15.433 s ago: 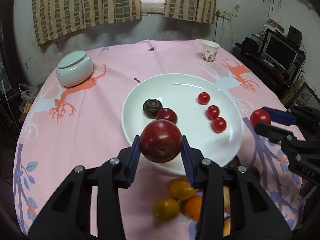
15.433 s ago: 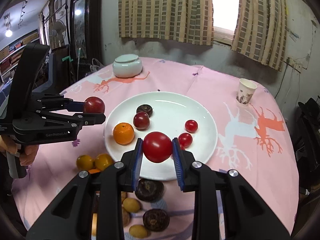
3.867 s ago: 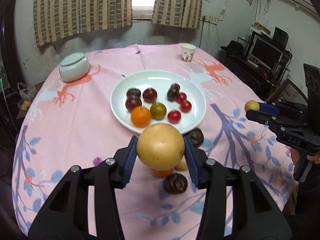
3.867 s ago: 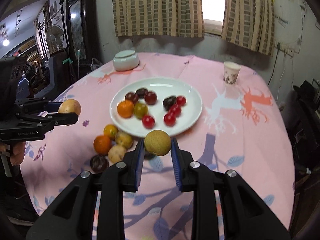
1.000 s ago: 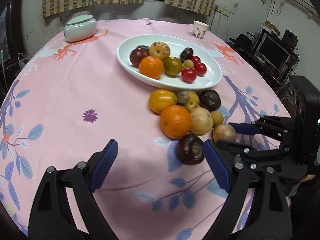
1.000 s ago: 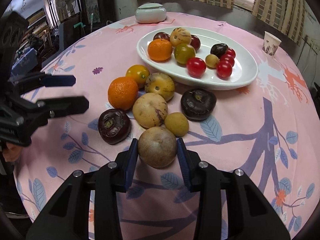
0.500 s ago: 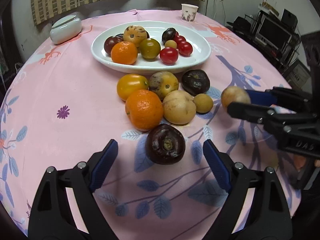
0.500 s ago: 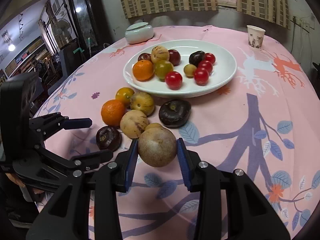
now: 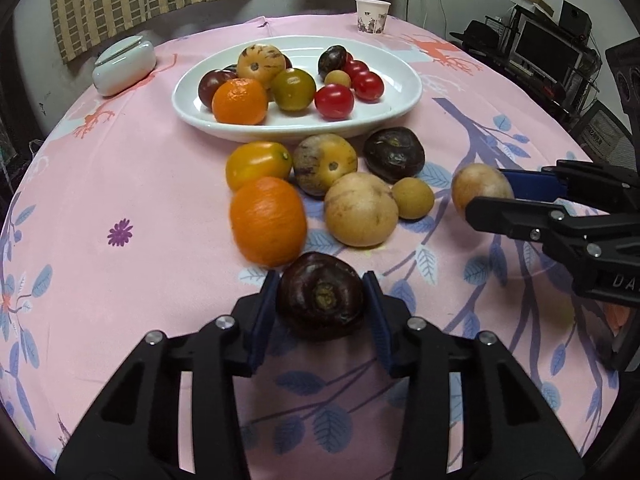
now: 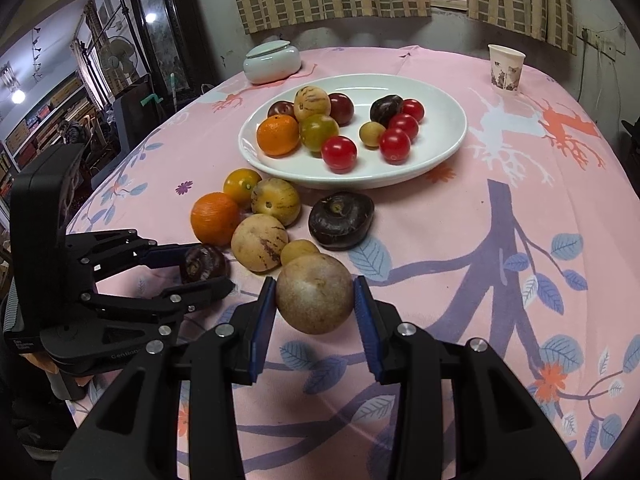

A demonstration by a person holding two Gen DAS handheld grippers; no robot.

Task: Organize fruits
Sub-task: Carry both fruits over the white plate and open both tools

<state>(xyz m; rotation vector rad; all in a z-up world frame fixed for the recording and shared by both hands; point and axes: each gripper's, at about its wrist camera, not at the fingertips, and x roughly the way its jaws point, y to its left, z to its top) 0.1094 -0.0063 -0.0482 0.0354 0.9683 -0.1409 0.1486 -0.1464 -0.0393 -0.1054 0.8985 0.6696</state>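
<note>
My left gripper (image 9: pixel 320 300) is shut on a dark purple fruit (image 9: pixel 320 295) at the near end of the loose fruit pile; the fruit also shows in the right wrist view (image 10: pixel 204 263). My right gripper (image 10: pixel 315 306) is shut on a tan round fruit (image 10: pixel 314 298) and holds it above the cloth, right of the pile; that fruit also shows in the left wrist view (image 9: pixel 480 190). The white plate (image 9: pixel 400 96) holds several fruits. Loose on the cloth lie an orange (image 9: pixel 267 226), a yellow tomato (image 9: pixel 256 164), a tan fruit (image 9: pixel 360 214) and a dark fruit (image 9: pixel 394 154).
A white lidded jar (image 9: pixel 124 66) stands at the far left of the round pink-clothed table. A paper cup (image 9: pixel 372 16) stands at the far edge. Furniture and a monitor (image 9: pixel 548 52) lie beyond the table's right side.
My left gripper moved forward and closed on the dark purple fruit, which it had only straddled open before. My right gripper keeps the tan fruit raised.
</note>
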